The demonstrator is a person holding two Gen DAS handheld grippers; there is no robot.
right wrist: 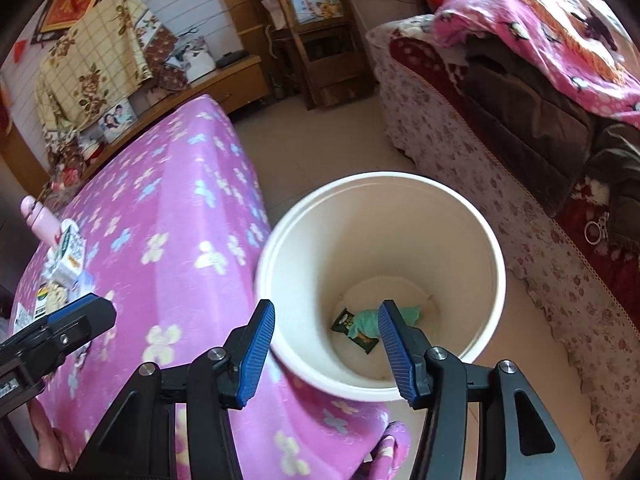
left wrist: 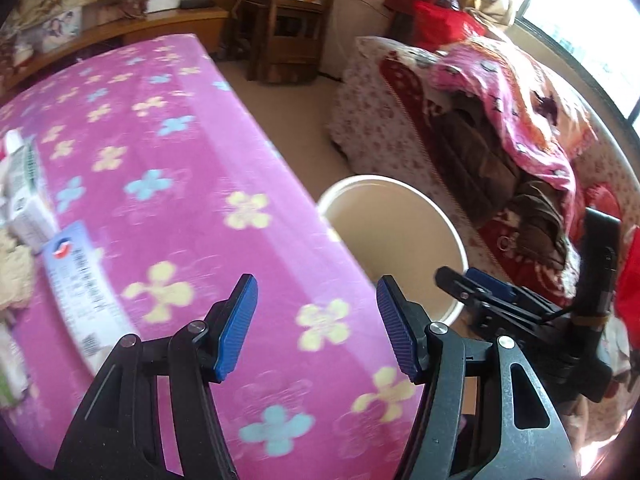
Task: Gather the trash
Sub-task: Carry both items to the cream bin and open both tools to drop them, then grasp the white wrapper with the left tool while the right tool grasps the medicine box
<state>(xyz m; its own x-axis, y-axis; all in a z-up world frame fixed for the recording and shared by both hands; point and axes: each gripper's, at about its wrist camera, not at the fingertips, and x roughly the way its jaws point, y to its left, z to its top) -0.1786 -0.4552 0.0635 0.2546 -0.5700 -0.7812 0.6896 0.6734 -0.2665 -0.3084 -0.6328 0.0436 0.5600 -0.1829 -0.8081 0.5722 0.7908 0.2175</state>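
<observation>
A bench draped in a magenta fleece cloth (right wrist: 168, 216) printed with yellow, blue and white flowers fills the left half of both views. A sofa under a rose-patterned cover (right wrist: 500, 200), heaped with a pink and orange blanket (right wrist: 540, 28), takes the right side.

Just beside the bench's near corner, on the floor, stands a round cream-white plastic bucket (right wrist: 494, 268), its rim touching or overlapping the hanging cloth in the right wrist view. At the bucket's bottom, in the lower centre of that frame, lie two pieces of trash: a dark green printed snack packet (right wrist: 354, 330) and, partly over it, a crumpled pale green scrap (right wrist: 366, 318). In the left wrist view only the bucket's upper wall (left wrist: 396, 216) shows.

More trash lies on the bench at the far left of both frames: a white and green carton (left wrist: 26, 196) lying on its side, a flat white and blue printed wrapper (left wrist: 80, 280), and blurred beige pieces at the left wrist frame's edge that I cannot identify.

The left gripper (left wrist: 316, 326) hangs over the bench's corner, its blue-padded jaws spread with nothing between them. The right gripper (right wrist: 326, 350) is above the bucket's near rim, jaws likewise spread and empty; the rim and the dropped trash show through the gap, well below.
</observation>
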